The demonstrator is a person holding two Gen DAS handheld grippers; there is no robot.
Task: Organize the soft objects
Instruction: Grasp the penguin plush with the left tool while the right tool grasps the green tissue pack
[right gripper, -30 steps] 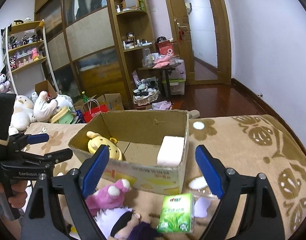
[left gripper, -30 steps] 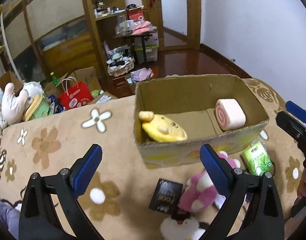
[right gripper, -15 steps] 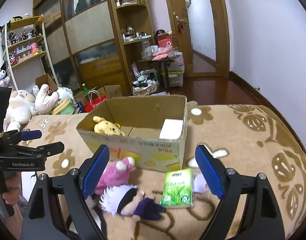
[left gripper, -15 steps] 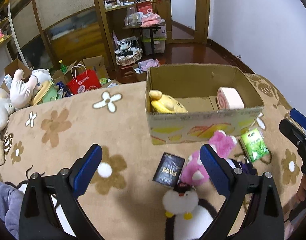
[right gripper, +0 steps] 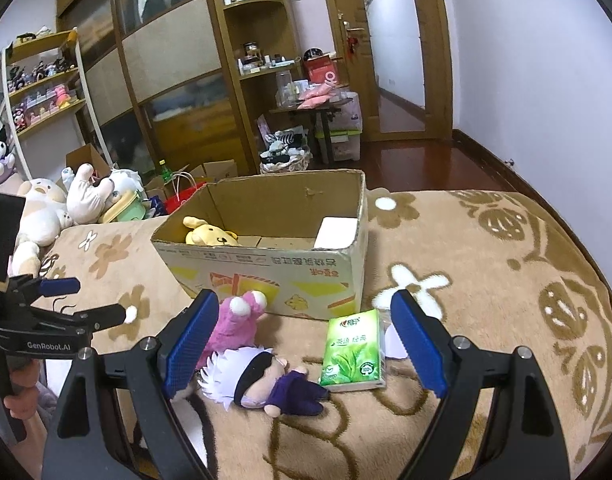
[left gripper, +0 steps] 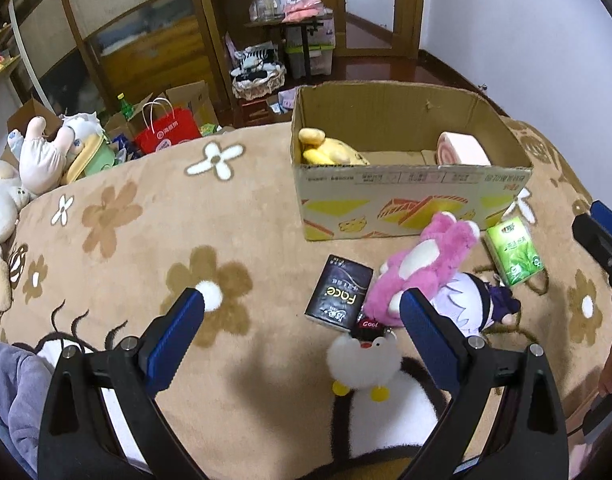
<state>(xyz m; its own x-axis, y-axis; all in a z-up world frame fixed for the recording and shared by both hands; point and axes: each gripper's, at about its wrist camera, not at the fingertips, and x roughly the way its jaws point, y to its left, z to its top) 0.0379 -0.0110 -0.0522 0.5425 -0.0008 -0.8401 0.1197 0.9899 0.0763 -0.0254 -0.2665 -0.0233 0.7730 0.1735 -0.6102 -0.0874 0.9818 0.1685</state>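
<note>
A cardboard box (left gripper: 410, 200) (right gripper: 273, 276) stands on the flowered blanket and holds a yellow plush (left gripper: 330, 152) (right gripper: 209, 234) and a pink roll cushion (left gripper: 462, 148) (right gripper: 338, 232). In front of it lie a pink plush (left gripper: 422, 264) (right gripper: 237, 320), a white-haired doll (left gripper: 470, 304) (right gripper: 261, 376), a penguin plush (left gripper: 374, 376), a black tissue pack (left gripper: 340, 292) and a green tissue pack (left gripper: 514, 250) (right gripper: 354, 350). My left gripper (left gripper: 301, 320) is open above the penguin. My right gripper (right gripper: 303, 336) is open above the doll and green pack.
Stuffed toys (left gripper: 45, 152) (right gripper: 65, 204) pile at the blanket's left edge. A red bag (left gripper: 165, 132), boxes, shelves (right gripper: 37, 92) and a small table (left gripper: 293, 32) stand on the floor beyond. The white wall (right gripper: 546, 60) is to the right.
Both grippers have pulled back from the box and stayed open. The toys in front of the box now show fully in both views.
</note>
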